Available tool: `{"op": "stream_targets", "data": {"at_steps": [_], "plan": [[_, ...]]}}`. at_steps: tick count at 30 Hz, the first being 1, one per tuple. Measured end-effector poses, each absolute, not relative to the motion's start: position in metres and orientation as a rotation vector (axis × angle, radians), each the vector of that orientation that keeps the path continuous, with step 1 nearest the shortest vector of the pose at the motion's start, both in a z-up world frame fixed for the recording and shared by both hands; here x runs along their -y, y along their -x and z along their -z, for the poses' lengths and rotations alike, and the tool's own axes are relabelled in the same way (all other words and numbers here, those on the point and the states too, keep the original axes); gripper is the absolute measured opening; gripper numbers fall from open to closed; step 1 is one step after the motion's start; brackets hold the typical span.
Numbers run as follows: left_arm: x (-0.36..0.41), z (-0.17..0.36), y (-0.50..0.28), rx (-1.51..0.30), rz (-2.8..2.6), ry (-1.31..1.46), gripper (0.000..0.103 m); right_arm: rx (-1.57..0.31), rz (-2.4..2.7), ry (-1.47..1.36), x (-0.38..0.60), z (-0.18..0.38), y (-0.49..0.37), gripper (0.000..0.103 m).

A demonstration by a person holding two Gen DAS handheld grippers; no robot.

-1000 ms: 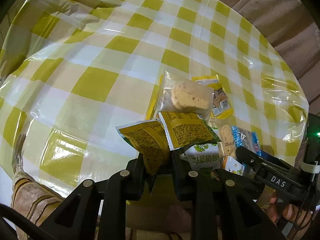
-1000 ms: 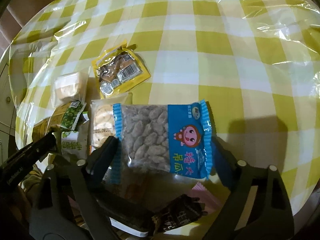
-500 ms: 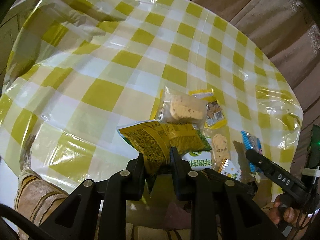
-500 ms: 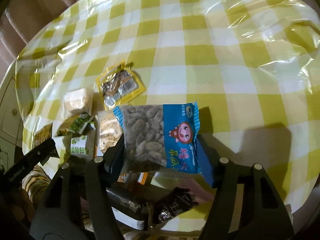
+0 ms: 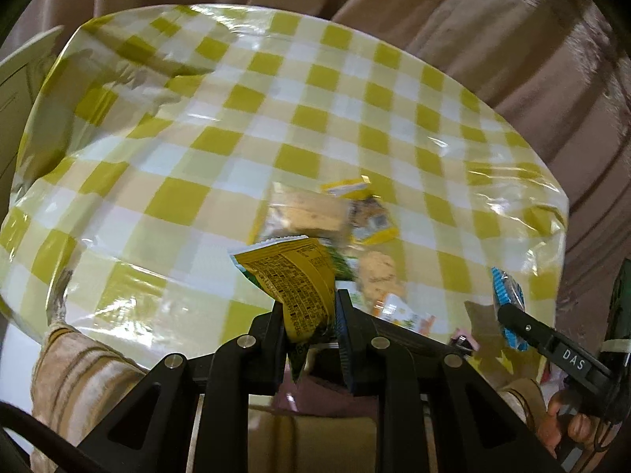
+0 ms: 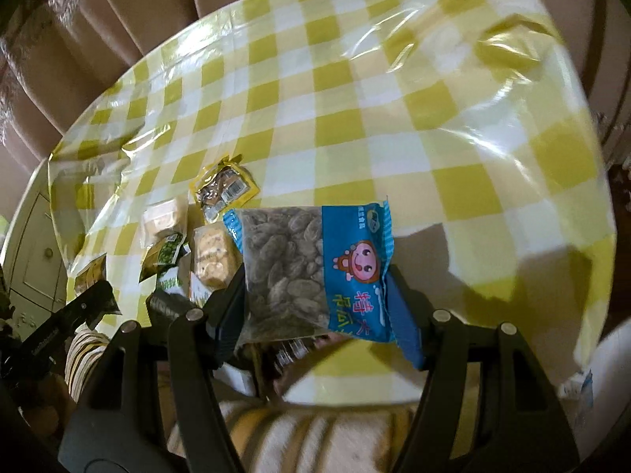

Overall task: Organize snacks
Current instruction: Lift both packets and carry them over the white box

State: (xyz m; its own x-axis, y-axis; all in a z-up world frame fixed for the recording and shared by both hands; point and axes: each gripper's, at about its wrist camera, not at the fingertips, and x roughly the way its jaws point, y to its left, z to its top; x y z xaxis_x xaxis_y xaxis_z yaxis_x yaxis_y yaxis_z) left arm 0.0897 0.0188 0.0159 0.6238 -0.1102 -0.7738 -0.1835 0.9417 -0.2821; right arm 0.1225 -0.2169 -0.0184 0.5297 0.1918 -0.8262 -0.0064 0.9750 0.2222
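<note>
My left gripper (image 5: 309, 307) is shut on a yellow snack packet (image 5: 292, 276) and holds it above the table's near edge. My right gripper (image 6: 315, 287) is shut on a blue-and-clear bag of nuts (image 6: 311, 268), also lifted; the bag and gripper show at the right of the left wrist view (image 5: 508, 307). On the yellow checked tablecloth (image 6: 355, 110) lie a clear biscuit pack (image 5: 307, 213), a yellow-edged packet (image 6: 224, 189), a cracker pack (image 6: 213, 256) and a green packet (image 6: 165, 256).
Brown curtains (image 5: 493, 19) hang behind the round table. A striped cushion or sleeve (image 6: 315, 433) lies below the near edge. A white cabinet (image 6: 35, 236) stands at the left.
Both grippers have lifted and pulled back from the table with their packets; the snack pile looks smaller and farther. The left view now shows one yellow packet clear of the pile.
</note>
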Motion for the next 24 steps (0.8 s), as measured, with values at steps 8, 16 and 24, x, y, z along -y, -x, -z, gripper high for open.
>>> {"op": "stream_targets", "data": {"at_steps": [8, 16, 24], "plan": [[0.033, -0.027, -0.082, -0.9, 0.058, 0.302, 0.023, -0.993, -0.06, -0.237, 0.264, 0.008, -0.078, 0.068], [0.098, -0.033, -0.077, -0.924, 0.181, 0.228, 0.023, -0.991, 0.035, -0.276, 0.32, 0.006, -0.037, 0.068], [0.171, -0.037, -0.069, -0.949, 0.327, 0.151, 0.023, -0.987, 0.148, -0.303, 0.375, 0.006, 0.003, 0.068]]}}
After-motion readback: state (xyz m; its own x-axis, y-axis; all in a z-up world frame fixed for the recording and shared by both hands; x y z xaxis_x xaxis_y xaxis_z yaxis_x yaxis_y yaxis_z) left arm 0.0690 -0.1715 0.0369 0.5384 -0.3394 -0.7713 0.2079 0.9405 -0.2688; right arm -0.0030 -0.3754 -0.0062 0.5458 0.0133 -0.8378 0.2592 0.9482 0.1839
